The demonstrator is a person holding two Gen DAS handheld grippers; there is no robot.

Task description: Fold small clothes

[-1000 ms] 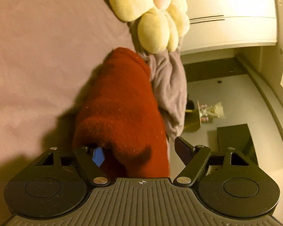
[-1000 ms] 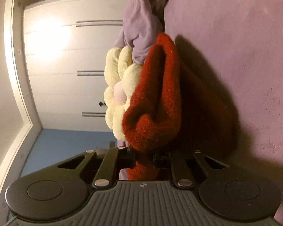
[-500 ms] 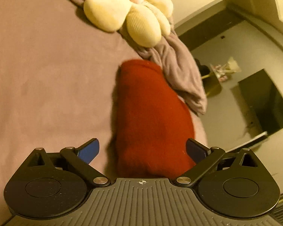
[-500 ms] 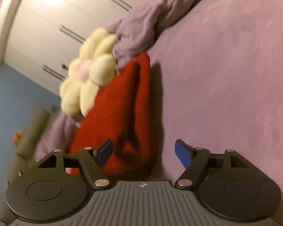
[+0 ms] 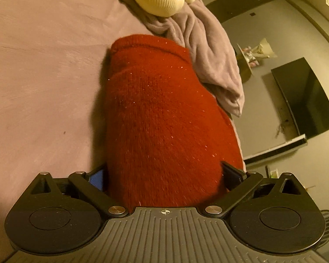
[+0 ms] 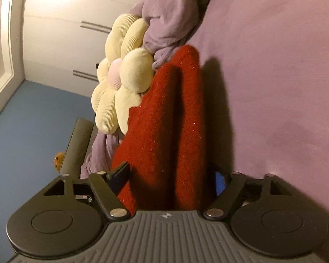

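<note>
1. The red knit garment (image 5: 164,118) lies folded on the purple bedspread (image 5: 43,83), its far end next to a crumpled lilac cloth (image 5: 210,50) and a cream flower cushion (image 6: 120,76).
2. My left gripper (image 5: 164,175) is spread wide, its fingers on either side of the garment's near end.
3. My right gripper (image 6: 171,177) is likewise parted around the folded layers; I cannot tell whether either tool presses the knit.
</note>
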